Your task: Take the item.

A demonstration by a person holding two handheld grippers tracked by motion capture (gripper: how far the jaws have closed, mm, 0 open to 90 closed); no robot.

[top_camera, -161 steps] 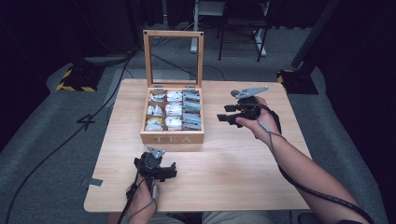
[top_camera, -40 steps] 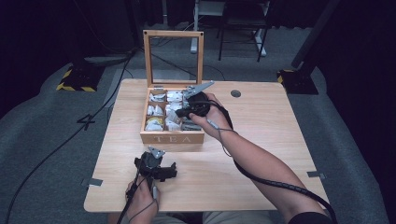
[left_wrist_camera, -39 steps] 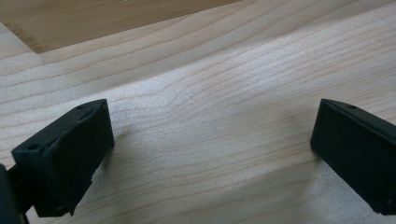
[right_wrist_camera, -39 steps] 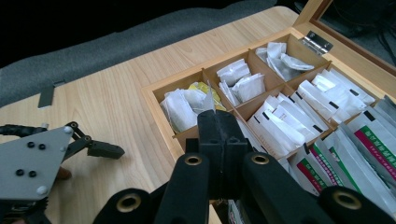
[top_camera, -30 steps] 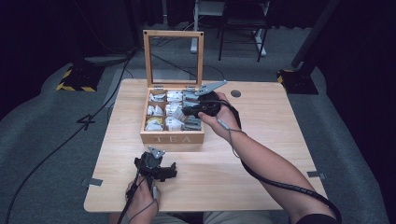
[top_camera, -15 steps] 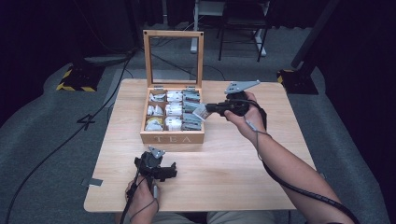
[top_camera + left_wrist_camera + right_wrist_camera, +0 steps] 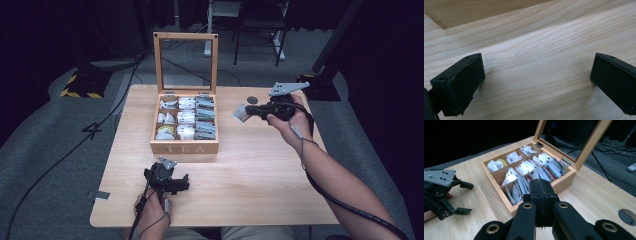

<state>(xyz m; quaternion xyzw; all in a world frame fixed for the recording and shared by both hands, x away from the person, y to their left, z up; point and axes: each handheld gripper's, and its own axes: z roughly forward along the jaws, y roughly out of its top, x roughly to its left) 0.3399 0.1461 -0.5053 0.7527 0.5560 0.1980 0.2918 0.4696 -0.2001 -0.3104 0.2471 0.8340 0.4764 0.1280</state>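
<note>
An open wooden tea box (image 7: pixel 184 148) marked TEA stands mid-table, its compartments packed with tea bags (image 7: pixel 205 120). To its right, above the table, my right gripper (image 7: pixel 248 111) is shut on a pale tea bag (image 7: pixel 240 114) that hangs clear of the box. The right gripper view looks back over its closed jaws (image 7: pixel 540 188) at the box (image 7: pixel 499 192). My left gripper (image 7: pixel 180 184) rests open on the wood near the front edge, with bare table between its jaws (image 7: pixel 536 82). It also appears as the left gripper (image 7: pixel 464 198) in the right gripper view.
The box's glass lid (image 7: pixel 159 65) stands upright at the back. A round cable hole (image 7: pixel 252 100) sits in the table (image 7: pixel 260 170) just behind my right gripper. Cables, a chair and stands lie on the dark floor beyond.
My right gripper has moved from over the box's right column out to the right, rising slightly, carrying the tea bag. The left gripper has stayed put.
</note>
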